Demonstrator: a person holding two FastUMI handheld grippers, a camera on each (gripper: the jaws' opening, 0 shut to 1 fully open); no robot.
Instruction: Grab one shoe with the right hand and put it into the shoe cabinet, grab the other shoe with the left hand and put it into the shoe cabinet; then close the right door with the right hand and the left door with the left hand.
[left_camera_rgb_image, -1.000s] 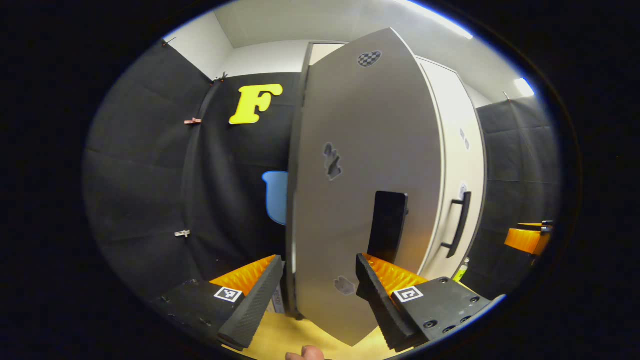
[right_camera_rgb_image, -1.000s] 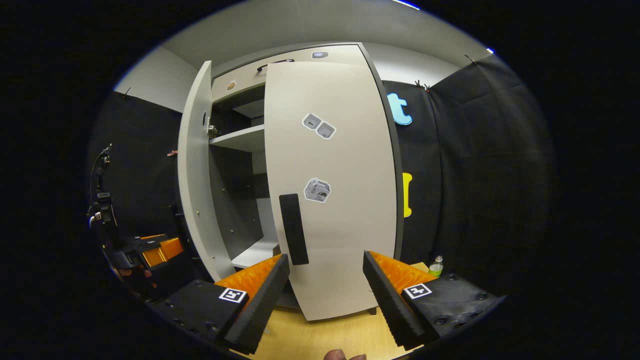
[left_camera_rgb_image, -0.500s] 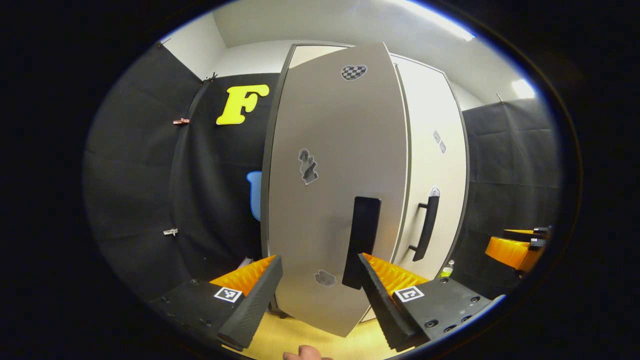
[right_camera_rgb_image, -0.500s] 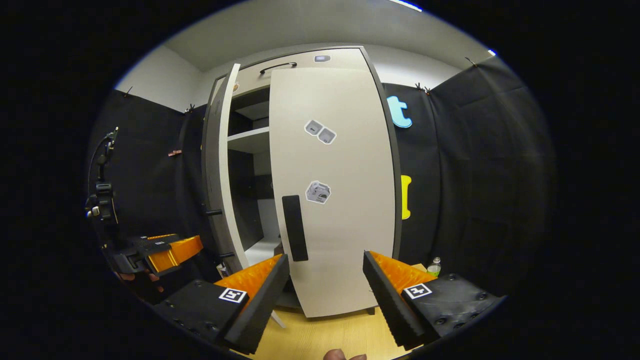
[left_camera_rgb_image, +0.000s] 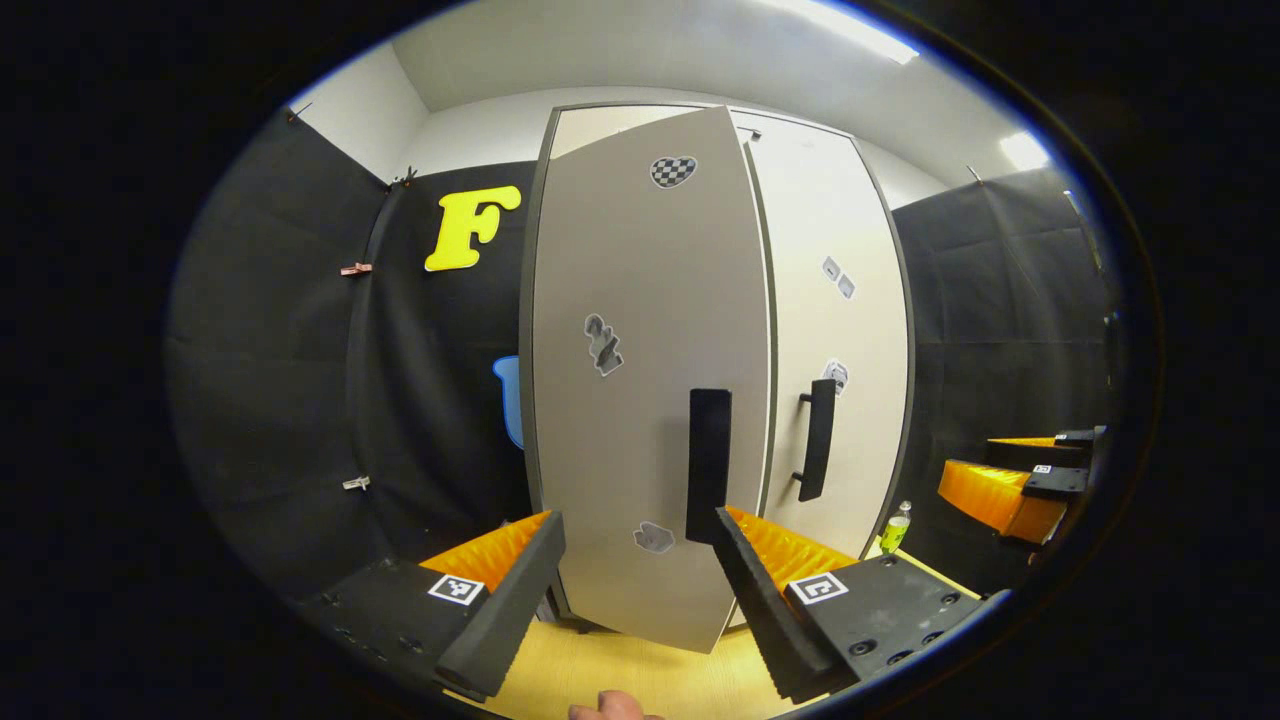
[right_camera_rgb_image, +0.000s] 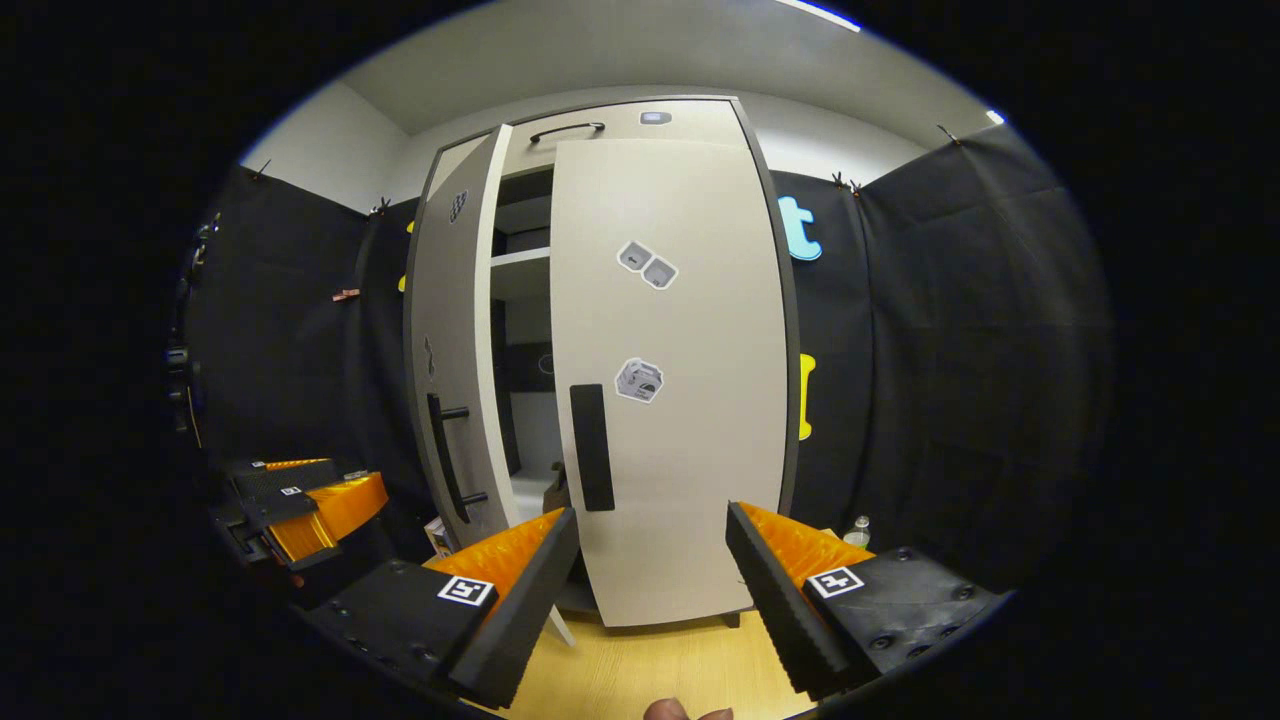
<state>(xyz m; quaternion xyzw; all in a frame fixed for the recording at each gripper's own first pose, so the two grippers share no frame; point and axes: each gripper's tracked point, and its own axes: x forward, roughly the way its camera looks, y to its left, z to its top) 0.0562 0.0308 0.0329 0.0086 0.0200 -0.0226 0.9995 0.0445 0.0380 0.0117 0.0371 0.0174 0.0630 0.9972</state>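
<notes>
The tall pale shoe cabinet stands ahead of both grippers. In the left gripper view its left door (left_camera_rgb_image: 640, 380) is swung almost shut, with a black handle (left_camera_rgb_image: 708, 465), beside the right door (left_camera_rgb_image: 830, 330) and its handle (left_camera_rgb_image: 817, 440). My left gripper (left_camera_rgb_image: 634, 530) is open in front of the left door, nothing between its fingers. In the right gripper view the right door (right_camera_rgb_image: 680, 400) is shut and the left door (right_camera_rgb_image: 450, 350) stands ajar, showing a shelf (right_camera_rgb_image: 520, 258). My right gripper (right_camera_rgb_image: 652, 520) is open and holds nothing. The shoes are hidden.
A small bottle (left_camera_rgb_image: 896, 527) stands on the wooden floor (left_camera_rgb_image: 620, 680) at the cabinet's right foot. The other gripper shows off to the side in each view, the right gripper (left_camera_rgb_image: 1010, 490) and the left gripper (right_camera_rgb_image: 300, 500). Black cloth walls flank the cabinet.
The left door has swung from wide open to nearly shut, narrowing the gap onto the shelves. The left gripper has followed it round. The right gripper has barely moved.
</notes>
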